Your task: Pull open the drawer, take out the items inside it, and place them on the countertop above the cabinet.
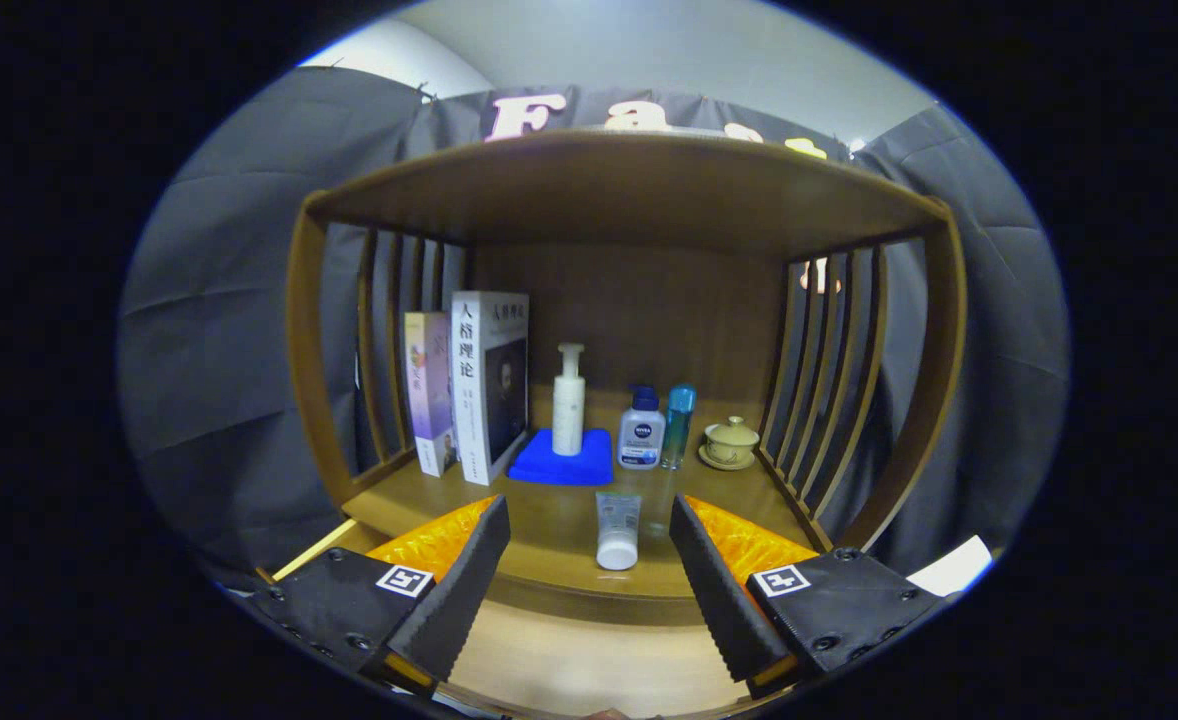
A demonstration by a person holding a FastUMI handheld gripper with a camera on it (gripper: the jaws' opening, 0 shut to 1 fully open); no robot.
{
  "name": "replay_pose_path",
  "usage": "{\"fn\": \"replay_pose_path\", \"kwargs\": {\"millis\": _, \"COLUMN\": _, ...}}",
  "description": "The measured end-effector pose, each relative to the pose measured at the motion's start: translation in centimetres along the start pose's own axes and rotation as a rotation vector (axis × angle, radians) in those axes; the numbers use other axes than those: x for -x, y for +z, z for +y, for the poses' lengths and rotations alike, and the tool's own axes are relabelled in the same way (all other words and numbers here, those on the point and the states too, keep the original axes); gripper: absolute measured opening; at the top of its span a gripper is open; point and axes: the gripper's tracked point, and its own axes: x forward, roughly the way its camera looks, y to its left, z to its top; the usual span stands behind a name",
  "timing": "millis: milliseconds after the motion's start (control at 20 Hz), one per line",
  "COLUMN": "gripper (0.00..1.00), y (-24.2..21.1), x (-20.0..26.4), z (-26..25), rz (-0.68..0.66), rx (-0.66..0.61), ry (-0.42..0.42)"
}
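1. The gripper (589, 590) is being held level before the wooden cabinet (629, 190). The jaws are standing wide apart, and nothing is being gripped between them.

2. A white tube (617, 530) is lying on the tabletop (549, 520), just ahead of the jaws and between their lines, slightly nearer the right jaw. Its long axis is running along the line of approach, with the cap end toward the jaws. It is judged to be an item already set down.

3. Further items are standing beyond the tube toward the back panel: two books (479, 390) upright at the left, a white pump bottle (569, 400) on a blue cloth (561, 460), a white-and-blue bottle (641, 432), a slim teal bottle (678, 425) just beside it, and a lidded cup on a saucer (730, 443) at the right.

4. The drawer is being sought below the tabletop front edge. A pale wooden surface (589, 660) is being shown low between the jaws; whether it is the drawer interior or a lower ledge cannot be told.

5. The drawer's contents, if any remain, are hidden beneath the jaws. The next move is judged to call for a downward tilt so that this region is brought into sight.

6. The clear object beside the tube is too faint to be identified.
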Motion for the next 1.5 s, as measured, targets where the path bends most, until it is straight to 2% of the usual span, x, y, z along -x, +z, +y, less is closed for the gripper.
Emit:
{"fn": "replay_pose_path", "kwargs": {"millis": 200, "gripper": 1.00, "y": -1.5, "x": 4.6, "z": -0.4, "rz": -0.133, "rx": -0.002, "ry": -0.048}}
{"fn": "replay_pose_path", "kwargs": {"millis": 400, "gripper": 1.00, "y": -3.8, "x": 8.6, "z": -0.1, "rz": -0.243, "rx": -0.070, "ry": -0.046}}
{"fn": "replay_pose_path", "kwargs": {"millis": 950, "gripper": 0.98, "y": -13.7, "x": 13.6, "z": -0.8, "rz": -0.173, "rx": -0.182, "ry": -0.146}}
{"fn": "replay_pose_path", "kwargs": {"millis": 1200, "gripper": 0.98, "y": -16.5, "x": 14.2, "z": 0.5, "rz": -0.123, "rx": -0.125, "ry": -0.139}}
{"fn": "replay_pose_path", "kwargs": {"millis": 1500, "gripper": 0.98, "y": -21.3, "x": 12.8, "z": 3.6, "rz": -0.014, "rx": -0.140, "ry": -0.093}}
